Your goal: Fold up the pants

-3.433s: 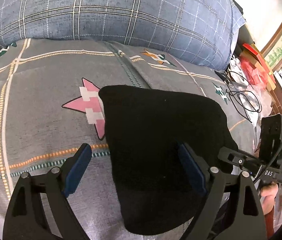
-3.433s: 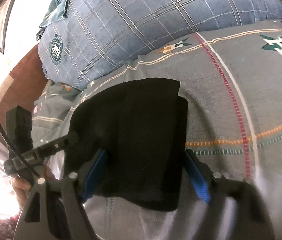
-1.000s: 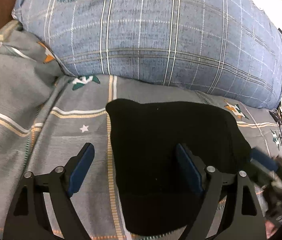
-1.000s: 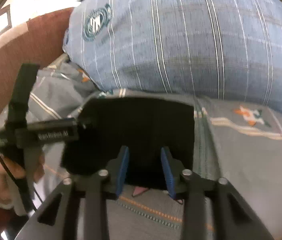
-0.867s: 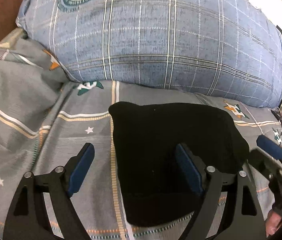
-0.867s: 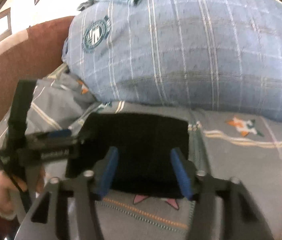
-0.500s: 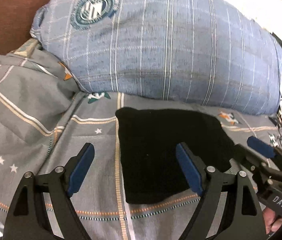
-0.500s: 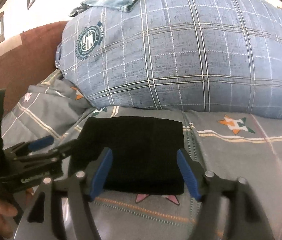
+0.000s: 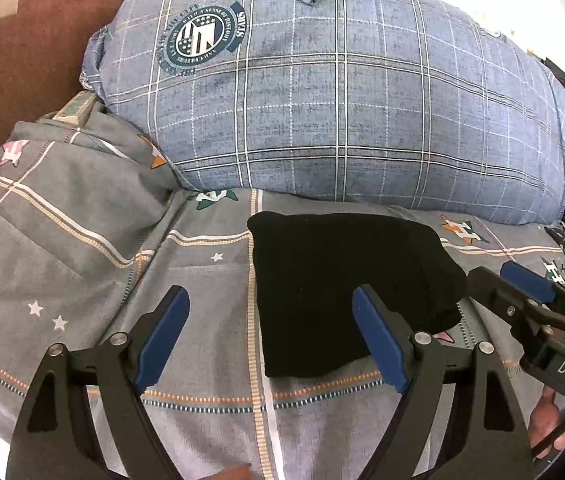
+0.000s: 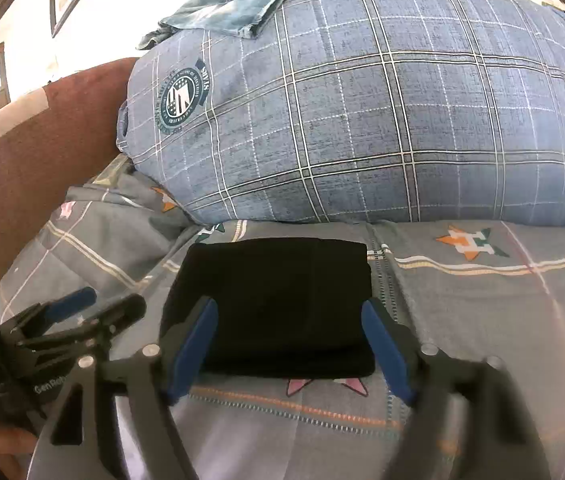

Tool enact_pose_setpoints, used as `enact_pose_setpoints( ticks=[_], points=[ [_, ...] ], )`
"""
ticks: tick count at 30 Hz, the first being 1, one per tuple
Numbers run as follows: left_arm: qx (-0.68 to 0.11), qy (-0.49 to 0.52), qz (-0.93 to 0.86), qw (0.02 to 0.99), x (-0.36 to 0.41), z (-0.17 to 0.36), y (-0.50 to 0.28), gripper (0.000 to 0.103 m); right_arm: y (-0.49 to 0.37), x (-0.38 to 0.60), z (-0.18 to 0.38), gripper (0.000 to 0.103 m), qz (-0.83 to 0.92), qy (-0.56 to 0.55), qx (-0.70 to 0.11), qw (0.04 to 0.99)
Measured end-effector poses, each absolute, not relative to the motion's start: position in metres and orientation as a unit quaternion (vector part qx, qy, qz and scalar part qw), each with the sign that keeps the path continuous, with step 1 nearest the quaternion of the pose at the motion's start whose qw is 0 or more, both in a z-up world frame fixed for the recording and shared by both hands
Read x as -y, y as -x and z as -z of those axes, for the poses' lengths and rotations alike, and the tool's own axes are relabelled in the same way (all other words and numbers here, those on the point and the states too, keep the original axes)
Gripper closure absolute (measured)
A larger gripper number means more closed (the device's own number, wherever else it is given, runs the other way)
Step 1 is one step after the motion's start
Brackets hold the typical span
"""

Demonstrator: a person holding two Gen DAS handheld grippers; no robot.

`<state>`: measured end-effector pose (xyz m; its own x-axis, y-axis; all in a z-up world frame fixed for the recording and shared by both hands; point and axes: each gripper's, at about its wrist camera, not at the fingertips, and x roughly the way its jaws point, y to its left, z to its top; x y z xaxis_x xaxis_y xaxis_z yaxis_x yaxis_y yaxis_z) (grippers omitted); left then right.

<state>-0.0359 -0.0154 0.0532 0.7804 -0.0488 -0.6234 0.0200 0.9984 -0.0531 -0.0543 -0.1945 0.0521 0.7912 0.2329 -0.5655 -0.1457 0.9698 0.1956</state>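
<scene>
Two hand-held grippers hang released above the bed (image 9: 210, 408): the left hand-held gripper (image 9: 270, 336) gapes wide, and the right hand-held gripper (image 10: 288, 344) has just been opening, nothing pinched. The pants (image 10: 278, 300) lie as a compact black packet before the pillow (image 10: 382, 120). Folding looks finished; what remains, I judge, is only drawing clear, or smoothing an edge.

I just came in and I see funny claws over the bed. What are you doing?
A person is folding pants with a claw in each hand. The black pants lie folded into a small flat bundle on the grey bedspread, just in front of the big blue plaid pillow. The left claw is open and holds nothing. The right claw has just been opening, and its pads are off the cloth.
</scene>
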Motion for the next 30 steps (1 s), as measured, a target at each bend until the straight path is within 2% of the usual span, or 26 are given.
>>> enact_pose_setpoints(
  ticks=[30],
  points=[
    [-0.322, 0.008, 0.004, 0.947, 0.016, -0.054, 0.048, 0.018, 0.067, 0.188, -0.05, 0.026, -0.109, -0.065, -0.312, 0.942]
  ],
)
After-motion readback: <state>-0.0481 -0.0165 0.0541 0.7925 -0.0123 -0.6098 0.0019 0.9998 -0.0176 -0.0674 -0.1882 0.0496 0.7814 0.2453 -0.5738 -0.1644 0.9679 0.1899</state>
